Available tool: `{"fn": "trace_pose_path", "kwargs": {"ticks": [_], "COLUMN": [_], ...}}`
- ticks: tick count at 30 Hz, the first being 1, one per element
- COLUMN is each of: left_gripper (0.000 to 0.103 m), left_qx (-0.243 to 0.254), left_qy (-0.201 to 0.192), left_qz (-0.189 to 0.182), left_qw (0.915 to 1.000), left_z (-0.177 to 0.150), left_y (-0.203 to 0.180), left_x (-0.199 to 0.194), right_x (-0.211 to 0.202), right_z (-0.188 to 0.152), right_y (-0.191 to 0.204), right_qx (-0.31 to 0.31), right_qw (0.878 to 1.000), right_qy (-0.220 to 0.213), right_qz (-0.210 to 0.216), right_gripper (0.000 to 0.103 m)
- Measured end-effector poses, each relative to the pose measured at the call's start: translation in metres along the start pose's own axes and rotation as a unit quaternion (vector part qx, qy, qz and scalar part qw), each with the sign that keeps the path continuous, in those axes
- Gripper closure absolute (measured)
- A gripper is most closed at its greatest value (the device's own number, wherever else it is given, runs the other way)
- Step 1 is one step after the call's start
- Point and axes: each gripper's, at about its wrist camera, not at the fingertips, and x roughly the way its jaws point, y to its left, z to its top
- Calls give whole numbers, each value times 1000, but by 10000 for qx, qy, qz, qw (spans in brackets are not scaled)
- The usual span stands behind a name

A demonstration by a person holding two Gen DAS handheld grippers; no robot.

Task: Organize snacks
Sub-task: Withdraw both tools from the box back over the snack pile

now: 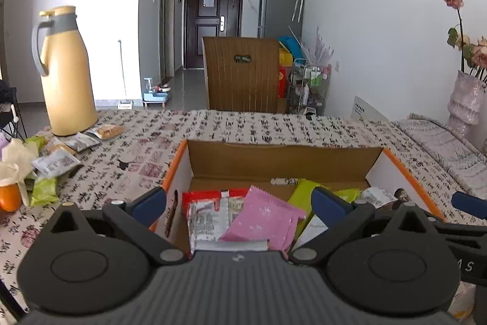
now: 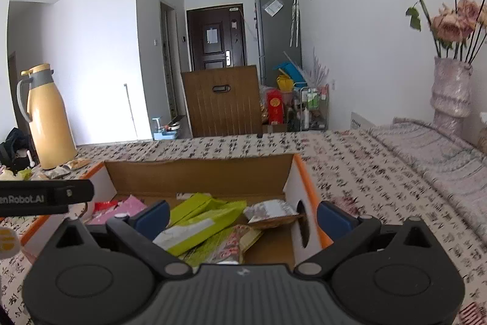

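2 grippers (image 1: pixel 240 203) gape over 1 box (image 1: pixel 283 156).

Each black gripper (image 1: pixel 240 203) has blue fingertip pads (image 1: pixel 152 201), a ribbed grey housing and round pivots.

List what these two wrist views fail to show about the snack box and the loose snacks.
- Near end of the cardboard box, both views: covered by the gripper bodies.
- Packets under the pink packet and green packets: overlapped.
- Loose snack pile beside the yellow thermos, left wrist view: cut off by the left edge; labels too small.
- Packet print: blurred in both views.
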Motion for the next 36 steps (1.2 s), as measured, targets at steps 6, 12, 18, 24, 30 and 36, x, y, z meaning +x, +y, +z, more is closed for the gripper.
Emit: {"fn": "trace_pose_path", "kwargs": {"ticks": [6, 12, 18, 24, 30, 36], "left_gripper": [0, 0, 0, 0, 0, 0], "left_qx": [45, 47, -6, -40, 53, 30], "left_qy": [-207, -238, -168, -2, 203, 318], "left_qz": [25, 42, 36, -7, -56, -58], "left_qw": [9998, 9997, 9999, 10000, 9998, 9995], "left_z": [7, 0, -14, -38, -67, -89], "left_y": [0, 3, 10, 17, 20, 28], "left_x": [-29, -54, -73, -84, -91, -96], "right_x": [-29, -59, -87, -105, -118, -123], "right_z": [10, 7, -7, -29, -53, -80], "right_y": [-2, -3, -5, -11, -18, -26], "right_qx": [-52, -102, -152, -196, -196, -195], "right_qw": [9997, 9995, 9995, 9997, 9995, 9982], "right_qy": [-210, -283, -245, -59, 185, 522], "right_qz": [-118, -132, -140, -152, -168, -228], "right_gripper": [0, 0, 0, 0, 0, 0]}}
